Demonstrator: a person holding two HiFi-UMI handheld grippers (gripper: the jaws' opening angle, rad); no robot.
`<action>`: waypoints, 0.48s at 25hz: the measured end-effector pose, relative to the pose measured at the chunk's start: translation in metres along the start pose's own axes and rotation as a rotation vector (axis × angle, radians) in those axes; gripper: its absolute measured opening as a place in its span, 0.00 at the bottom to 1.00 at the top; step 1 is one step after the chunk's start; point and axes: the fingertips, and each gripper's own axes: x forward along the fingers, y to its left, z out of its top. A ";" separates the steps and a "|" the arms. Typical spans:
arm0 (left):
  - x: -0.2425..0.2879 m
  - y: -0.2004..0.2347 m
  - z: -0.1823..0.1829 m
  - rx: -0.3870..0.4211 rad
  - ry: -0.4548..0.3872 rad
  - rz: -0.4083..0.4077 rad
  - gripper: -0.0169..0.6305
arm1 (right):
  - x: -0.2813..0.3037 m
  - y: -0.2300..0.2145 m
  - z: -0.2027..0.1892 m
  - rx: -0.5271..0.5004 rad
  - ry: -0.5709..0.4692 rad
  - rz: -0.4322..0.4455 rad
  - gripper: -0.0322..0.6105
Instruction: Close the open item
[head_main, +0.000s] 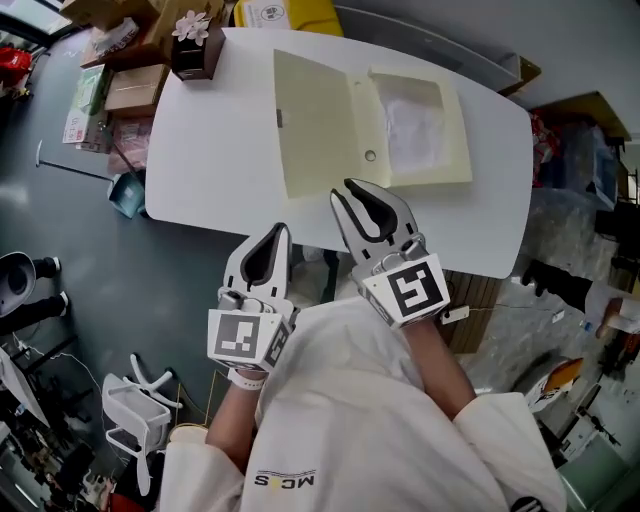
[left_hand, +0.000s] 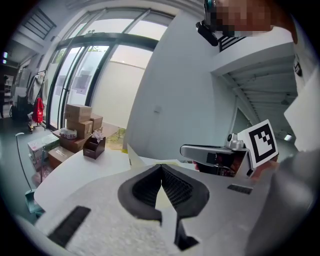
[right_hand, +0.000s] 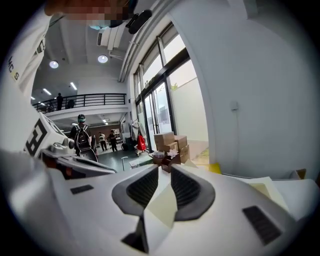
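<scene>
While the flat, cream plastic folder (head_main: 310, 120) lay spread open on the white oval table (head_main: 220, 150), its long axis ran left to right across the table, well ahead of both hands. Left of and short of the folder, the left tongs (head_main: 280, 233) hung off the table's near edge, pointing toward the folder's near left corner. Their jaws were together at the tips with nothing between them.

The folder's broad lid panel (head_main: 305, 95) made up its left part. To the right of the fold lay its tray half (head_main: 458, 150), which held white paper (head_main: 415, 130).

The right tongs (head_main: 343, 192) were the nearer pair, with their tips just at the folder's near edge, about below the fold. Their jaws stood a little apart and gripped nothing; only the pale surface showed through the gap.

The lid panel probably had to swing over the fold onto the tray half. So what mattered was that its free edge lay to the folder's far left, on the left tongs' side.
</scene>
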 end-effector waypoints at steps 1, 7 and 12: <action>-0.001 0.003 -0.002 -0.004 0.000 0.010 0.07 | 0.006 0.003 -0.002 -0.003 0.009 0.014 0.16; -0.010 0.020 -0.005 -0.067 -0.007 0.087 0.07 | 0.035 0.026 -0.019 -0.024 0.073 0.088 0.22; -0.016 0.033 -0.016 -0.087 -0.003 0.128 0.07 | 0.052 0.044 -0.033 -0.075 0.084 0.134 0.22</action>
